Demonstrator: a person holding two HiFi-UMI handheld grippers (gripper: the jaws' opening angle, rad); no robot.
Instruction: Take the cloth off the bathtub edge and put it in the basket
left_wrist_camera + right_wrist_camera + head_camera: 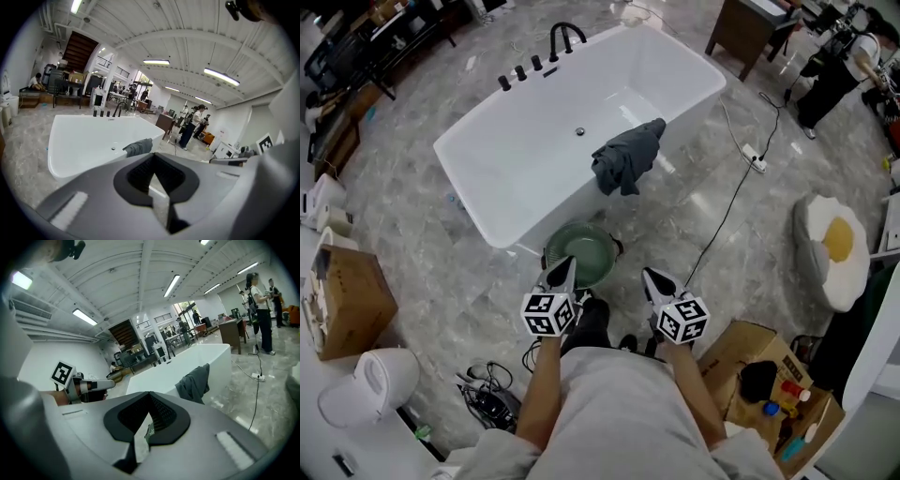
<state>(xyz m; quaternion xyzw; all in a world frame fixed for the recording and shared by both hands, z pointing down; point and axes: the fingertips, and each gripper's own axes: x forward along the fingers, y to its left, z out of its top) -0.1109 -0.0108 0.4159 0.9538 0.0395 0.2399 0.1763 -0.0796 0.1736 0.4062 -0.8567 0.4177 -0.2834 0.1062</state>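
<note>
A dark grey cloth [627,157] hangs over the near rim of the white bathtub [525,150]. It also shows in the left gripper view as the cloth [138,147] and in the right gripper view as the cloth [194,382]. A green round basket [581,253] sits on the floor against the tub's near side. My left gripper [561,272] is shut and empty, its tip over the basket's near edge. My right gripper [655,279] is shut and empty too, to the right of the basket. Both are held low in front of me, short of the cloth.
Black taps [534,58] stand on the tub's far rim. A power strip and cable [757,161] lie on the marble floor to the right. Cardboard boxes [347,300] sit left, another box [773,380] right. An egg-shaped cushion [832,248] lies at right. People [839,70] stand far right.
</note>
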